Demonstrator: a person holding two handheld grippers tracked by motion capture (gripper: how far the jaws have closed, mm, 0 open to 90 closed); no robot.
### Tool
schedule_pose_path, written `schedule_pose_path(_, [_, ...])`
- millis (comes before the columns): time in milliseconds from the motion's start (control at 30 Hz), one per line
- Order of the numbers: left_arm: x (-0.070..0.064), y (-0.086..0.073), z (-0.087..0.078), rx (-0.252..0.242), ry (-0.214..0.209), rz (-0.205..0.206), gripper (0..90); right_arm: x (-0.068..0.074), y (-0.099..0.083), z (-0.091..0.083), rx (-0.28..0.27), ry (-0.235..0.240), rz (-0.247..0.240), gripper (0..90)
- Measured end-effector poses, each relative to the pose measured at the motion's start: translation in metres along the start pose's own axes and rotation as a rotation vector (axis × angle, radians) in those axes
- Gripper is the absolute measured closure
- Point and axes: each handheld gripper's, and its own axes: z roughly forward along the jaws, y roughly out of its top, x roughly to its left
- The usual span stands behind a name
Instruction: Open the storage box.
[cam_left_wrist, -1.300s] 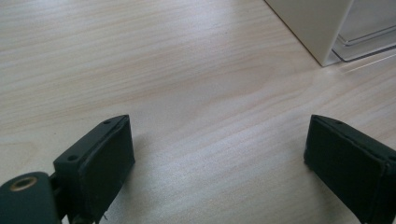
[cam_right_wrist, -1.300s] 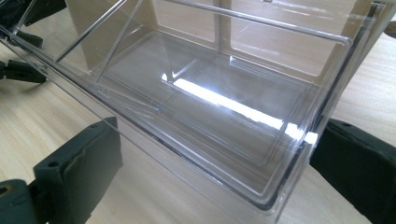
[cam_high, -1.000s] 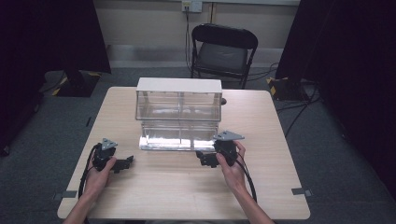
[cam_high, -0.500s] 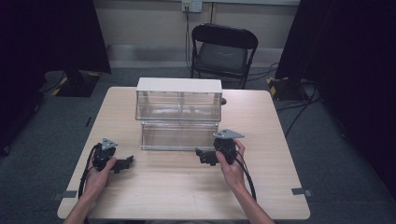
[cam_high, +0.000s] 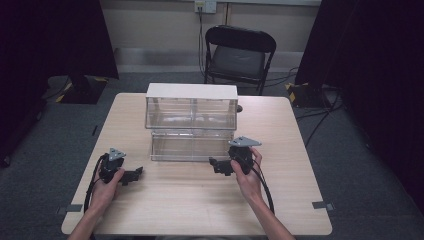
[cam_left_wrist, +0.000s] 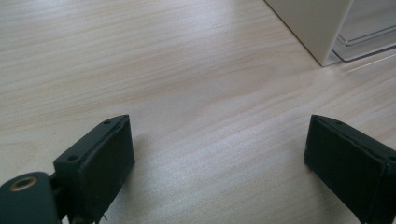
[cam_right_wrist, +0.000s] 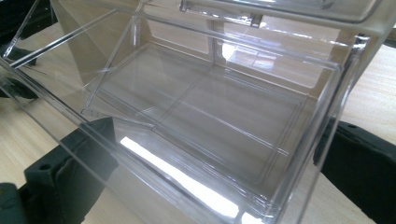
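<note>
Glossy clear plastic drawer (cam_right_wrist: 205, 121) on a matt, pale wood-grain table (cam_left_wrist: 177, 70).

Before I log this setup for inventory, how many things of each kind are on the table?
Clear drawer cabinet: 1, its lower drawer pulled out and empty
Handheld claws: 2, left claw and right claw, both open
Total: 3

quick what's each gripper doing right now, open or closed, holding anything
Left gripper: open, jaws wide apart over the bare table, holding nothing.
Right gripper: open, jaws either side of the clear drawer, not clamped on it.
</note>
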Motion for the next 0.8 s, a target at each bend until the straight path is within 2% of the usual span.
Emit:
schedule_pose_path(267, [0.0000,0.0000,0.0000,0.000,0.001,0.000,7.7,-0.0004,0.0004,0.0018,-0.006,-0.012,-0.004,0.3])
schedule_pose_path(333, [0.0000,0.0000,0.0000,0.000,0.000,0.000,7.7,-0.0004,0.0009,0.0009,-0.013,-0.026,-0.002,4.4])
schedule_pose_path(367, [0.0000,0.0000,0.0000,0.000,0.000,0.000,7.7,-0.0006,0.0011,0.0006,-0.016,-0.041,0.005,9.2])
schedule_pose_path(400, [-0.0001,0.0000,0.0000,-0.001,0.000,-0.001,7.7,-0.0013,0.0012,0.0006,-0.015,-0.054,0.004,9.7])
schedule_pose_path(800, [0.0000,0.0000,0.0000,0.000,0.000,0.000,7.7,-0.0029,0.0032,-0.0004,-0.028,-0.040,0.016,9.1])
